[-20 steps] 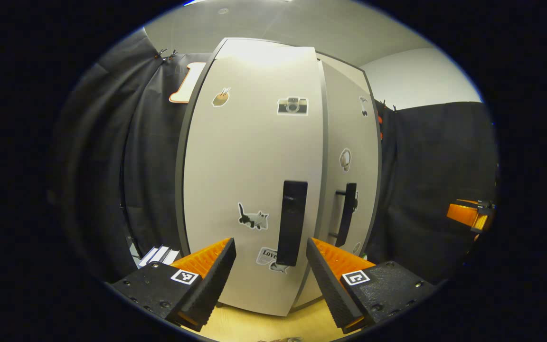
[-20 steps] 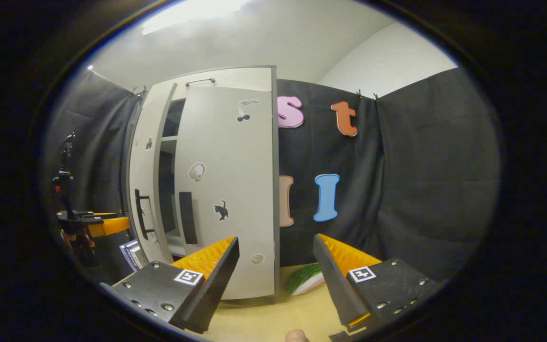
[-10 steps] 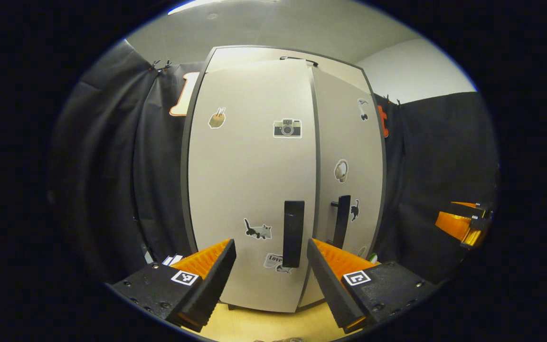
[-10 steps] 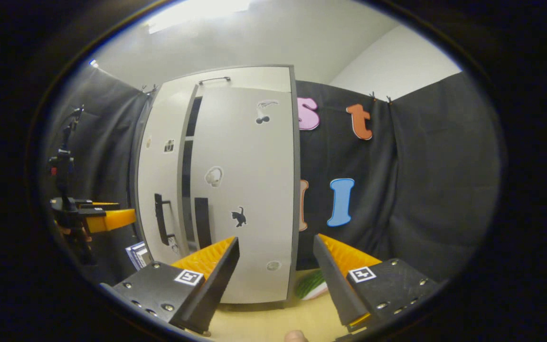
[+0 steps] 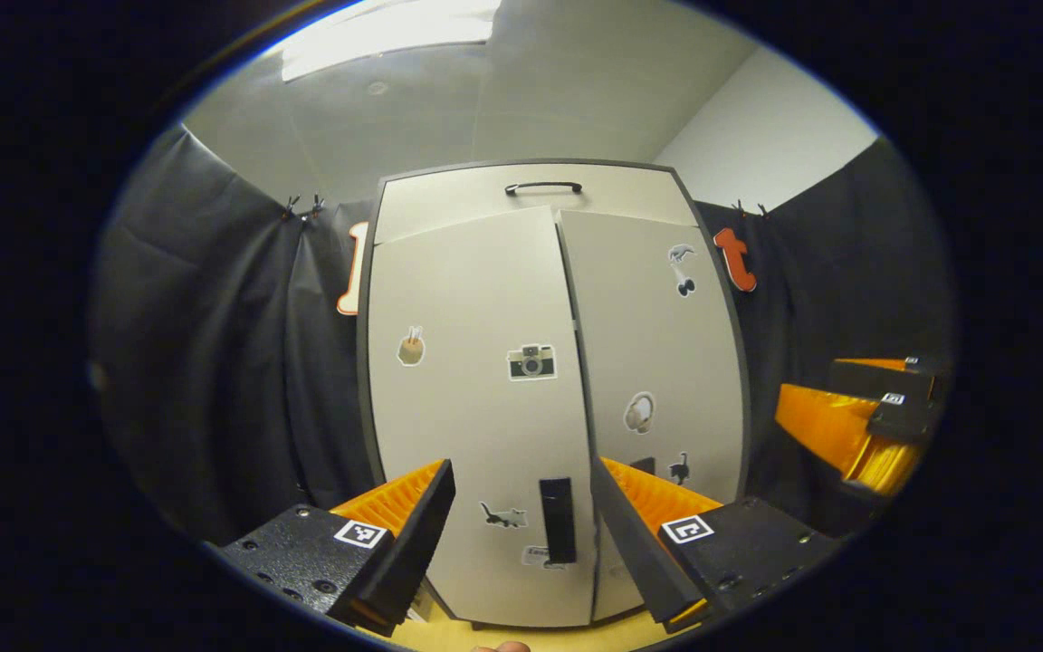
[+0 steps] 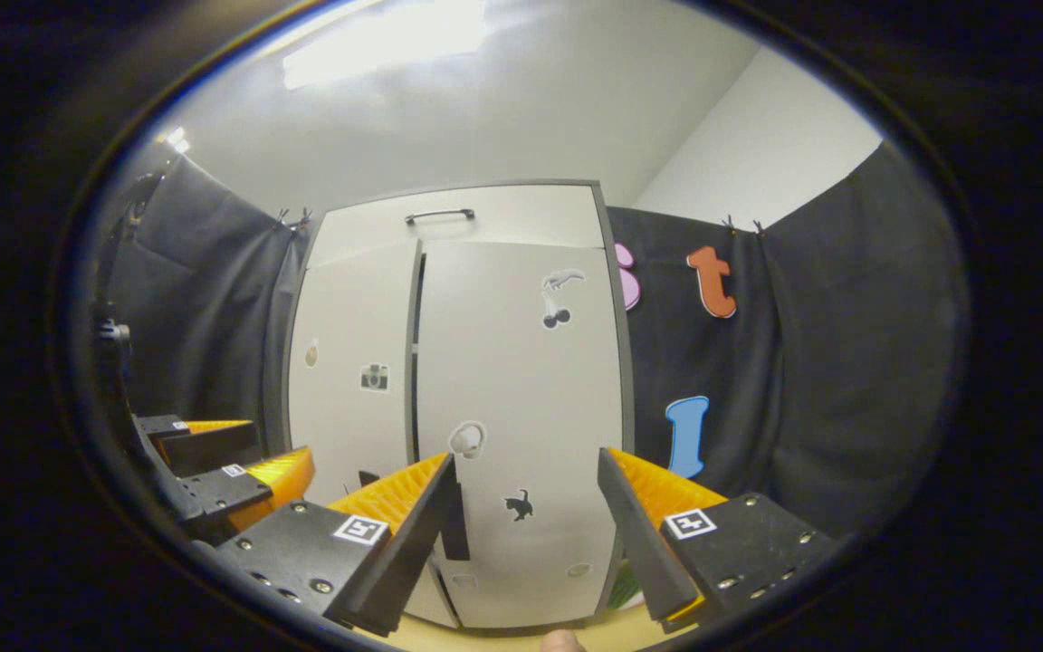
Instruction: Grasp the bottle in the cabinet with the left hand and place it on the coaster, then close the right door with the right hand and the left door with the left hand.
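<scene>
Left gripper view: the left tongs (image 5: 521,534) stand spread and empty, aimed straight at the cabinet (image 5: 531,186) ahead. Its left door (image 5: 476,407) and right door (image 5: 657,362) are flat, matt pale panels with stickers, and meet at an upright seam; the left door's dark vertical handle (image 5: 558,518) lies between the fingers, apart from them. The right tongs (image 5: 847,435) hover to the side.

Right gripper view: the right tongs (image 6: 526,530) are spread, empty, facing the right door (image 6: 521,398). A thin dark gap remains at the seam, so the doors look nearly shut. Bottle and coaster cannot be located.
</scene>
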The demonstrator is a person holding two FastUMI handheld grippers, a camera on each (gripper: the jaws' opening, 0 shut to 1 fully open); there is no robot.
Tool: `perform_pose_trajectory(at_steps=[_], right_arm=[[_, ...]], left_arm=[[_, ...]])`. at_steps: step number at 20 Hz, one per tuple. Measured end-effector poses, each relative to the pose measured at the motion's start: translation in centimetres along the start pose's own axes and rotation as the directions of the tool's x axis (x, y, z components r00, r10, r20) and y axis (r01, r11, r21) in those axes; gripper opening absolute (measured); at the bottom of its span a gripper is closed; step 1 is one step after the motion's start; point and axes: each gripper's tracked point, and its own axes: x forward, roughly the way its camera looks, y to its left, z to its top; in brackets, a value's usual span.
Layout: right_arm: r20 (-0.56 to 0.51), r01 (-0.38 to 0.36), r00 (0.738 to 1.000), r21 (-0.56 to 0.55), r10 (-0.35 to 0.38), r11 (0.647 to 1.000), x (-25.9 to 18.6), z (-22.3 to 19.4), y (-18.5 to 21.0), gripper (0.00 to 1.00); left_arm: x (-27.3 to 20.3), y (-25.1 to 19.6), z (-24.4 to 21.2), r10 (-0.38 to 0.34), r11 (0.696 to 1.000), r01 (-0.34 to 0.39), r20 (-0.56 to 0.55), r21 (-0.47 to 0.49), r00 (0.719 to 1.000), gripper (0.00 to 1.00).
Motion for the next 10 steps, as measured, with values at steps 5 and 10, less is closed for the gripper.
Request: perform_pose_trajectory(at_steps=[5,10], right_arm=[[-0.019,0.002,1.000,-0.003,-0.002,1.000,0.1,-0.6,0.0,0.95],[-0.045,0.020,0.999,-0.018,-0.020,1.000,0.3,-1.2,0.4,0.92]], left_arm=[[-0.2,-0.3,-0.3,-0.029,0.990,0.022,-0.048,-0.141,0.998,0.99],[-0.1,1.0,-1.2,-0.012,0.986,0.001,-0.065,-0.170,0.998,0.96]])
